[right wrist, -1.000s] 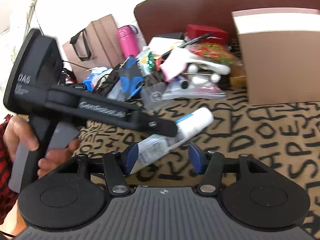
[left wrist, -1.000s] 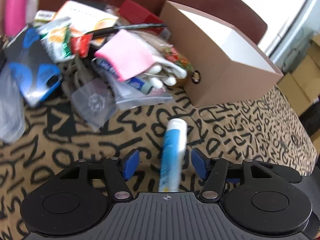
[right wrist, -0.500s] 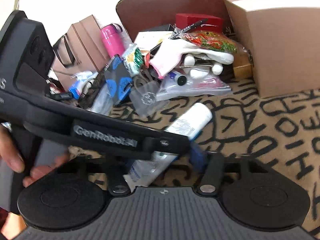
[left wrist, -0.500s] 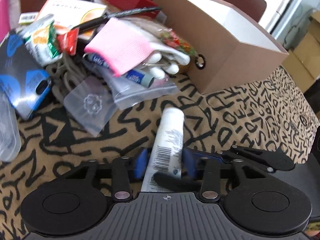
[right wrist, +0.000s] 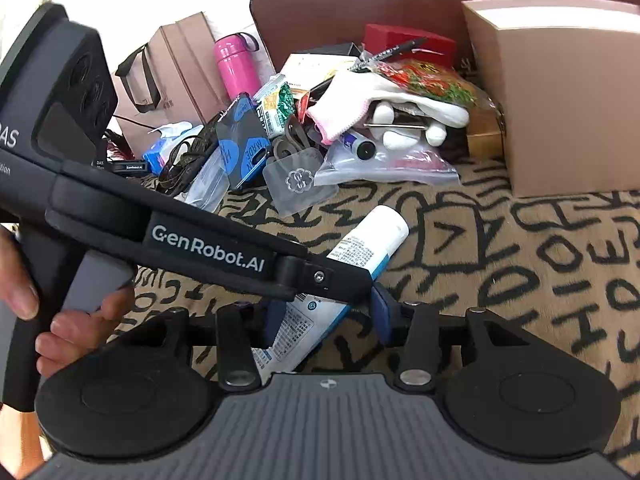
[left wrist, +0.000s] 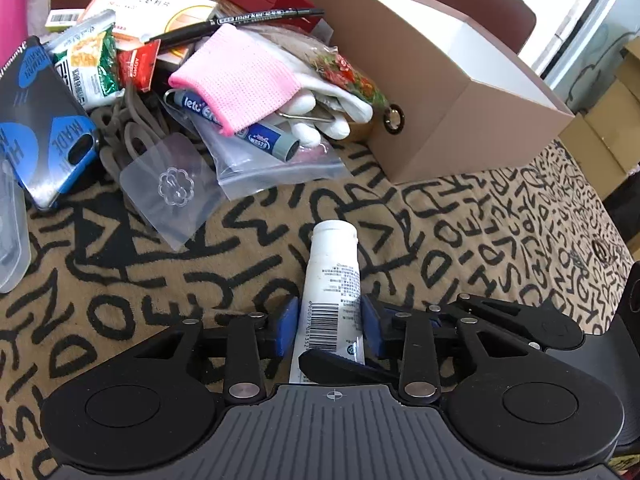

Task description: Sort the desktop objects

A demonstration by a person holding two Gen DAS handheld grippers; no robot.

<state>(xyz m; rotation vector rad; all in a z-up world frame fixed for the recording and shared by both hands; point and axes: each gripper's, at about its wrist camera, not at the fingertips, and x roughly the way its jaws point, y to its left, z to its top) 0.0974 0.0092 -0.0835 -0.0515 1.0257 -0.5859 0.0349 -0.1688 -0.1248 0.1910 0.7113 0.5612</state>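
A white tube with a white cap [left wrist: 334,276] lies between the blue pads of my left gripper [left wrist: 330,330], which is shut on its lower half. In the right wrist view the same tube [right wrist: 362,252] points up and right, and my right gripper [right wrist: 326,320] stands around its crimped end with the pads apart, partly hidden by the left gripper's arm [right wrist: 208,246]. A pile of desktop objects [left wrist: 224,80] lies beyond on the patterned cloth.
An open tan cardboard box [left wrist: 440,80] stands at the back right. The pile holds a pink-cuffed glove [left wrist: 240,76], a black marker [left wrist: 240,24], a blue phone case [left wrist: 44,132] and zip bags [left wrist: 176,192]. A pink bottle [right wrist: 234,66] and a paper bag [right wrist: 168,68] stand behind.
My left gripper has closed on the tube and the tube has rolled to show its barcode side. Both grippers have moved closer around it.
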